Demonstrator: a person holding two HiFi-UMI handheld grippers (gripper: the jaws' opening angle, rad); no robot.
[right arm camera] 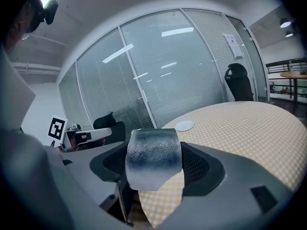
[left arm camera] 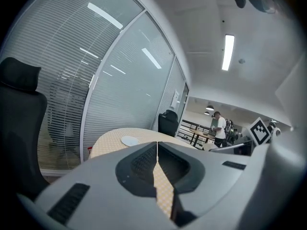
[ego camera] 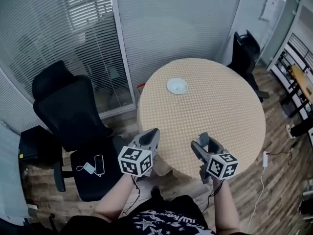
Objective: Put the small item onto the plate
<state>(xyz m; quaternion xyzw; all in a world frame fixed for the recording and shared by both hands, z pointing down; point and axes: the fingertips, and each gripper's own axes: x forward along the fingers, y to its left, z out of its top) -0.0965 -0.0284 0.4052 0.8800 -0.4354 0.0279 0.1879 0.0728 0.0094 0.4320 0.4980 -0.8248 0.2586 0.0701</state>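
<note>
A small white plate (ego camera: 176, 86) lies on the far left part of the round yellow-checked table (ego camera: 215, 121); it also shows as a pale disc, the plate (left arm camera: 129, 140) in the left gripper view and the plate (right arm camera: 184, 125) in the right gripper view. My right gripper (ego camera: 204, 148) is at the table's near edge, shut on a small silvery-blue piece that looks like a slice of fish (right arm camera: 153, 158). My left gripper (ego camera: 148, 142) is held at the near left edge of the table, shut with nothing between its jaws.
A black office chair (ego camera: 73, 126) with a phone and charger on its seat stands left of the table. Another black chair (ego camera: 246, 53) is behind the table on the right. Glass walls with blinds close off the back. A person (left arm camera: 219, 128) stands far off.
</note>
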